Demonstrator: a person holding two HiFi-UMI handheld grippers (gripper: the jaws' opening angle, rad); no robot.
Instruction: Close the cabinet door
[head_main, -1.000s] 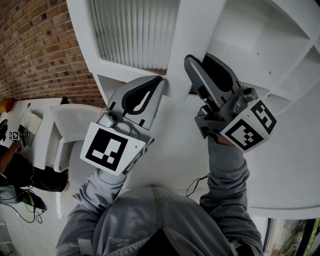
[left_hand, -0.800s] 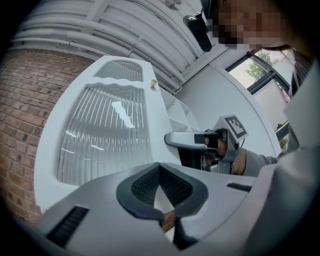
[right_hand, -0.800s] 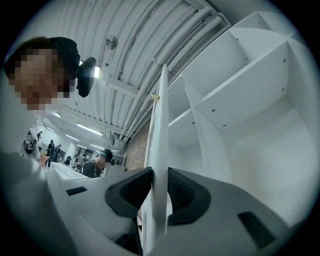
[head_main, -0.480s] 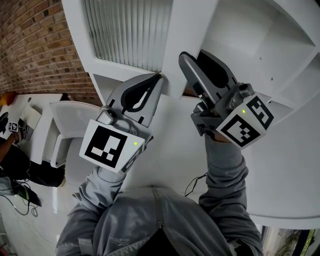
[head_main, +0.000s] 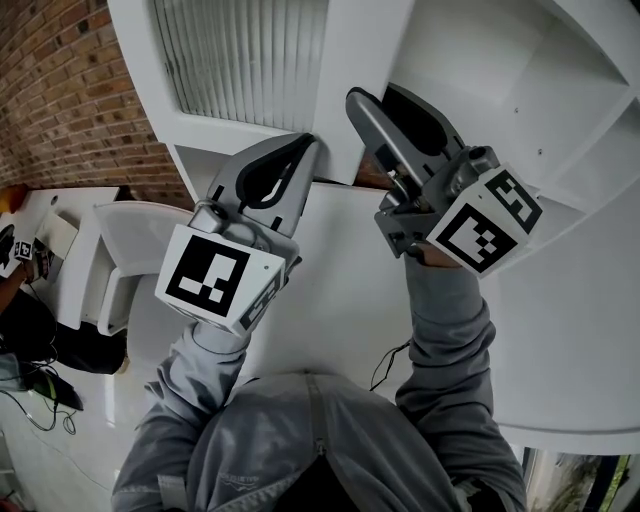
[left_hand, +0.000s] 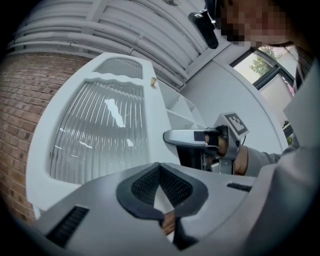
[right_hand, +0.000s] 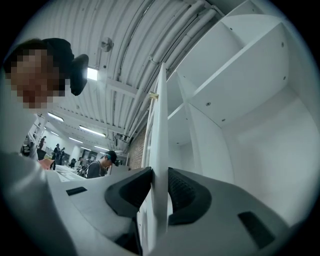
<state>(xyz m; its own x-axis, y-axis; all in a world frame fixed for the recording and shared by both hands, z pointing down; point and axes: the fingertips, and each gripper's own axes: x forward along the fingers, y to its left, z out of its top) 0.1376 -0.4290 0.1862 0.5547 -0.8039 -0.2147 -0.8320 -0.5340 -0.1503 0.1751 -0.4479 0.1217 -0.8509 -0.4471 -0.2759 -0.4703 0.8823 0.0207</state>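
Note:
The white cabinet door (head_main: 365, 70) with a ribbed glass panel (head_main: 240, 60) stands partly open in front of the cabinet's bare shelves (head_main: 520, 80). My right gripper (head_main: 372, 98) is shut on the door's free edge. In the right gripper view the door edge (right_hand: 160, 125) runs up between the two pads of the right gripper (right_hand: 159, 172). My left gripper (head_main: 305, 145) is shut with nothing in it, its tip against the door's lower frame beside the glass. In the left gripper view, the left gripper (left_hand: 159, 165) has the door (left_hand: 105, 130) ahead of it and the right gripper (left_hand: 172, 136) to its right.
A brick wall (head_main: 60, 90) runs behind the cabinet on the left. A white table (head_main: 90, 215) stands at the lower left with a seated person (head_main: 20, 330) beside it. Other people (right_hand: 102, 162) stand far off in the room. White shelves (right_hand: 240, 65) fill the open cabinet.
Both grippers have shifted a little up and to the left in the head view, and the door edge has gone with them. The grips look the same.

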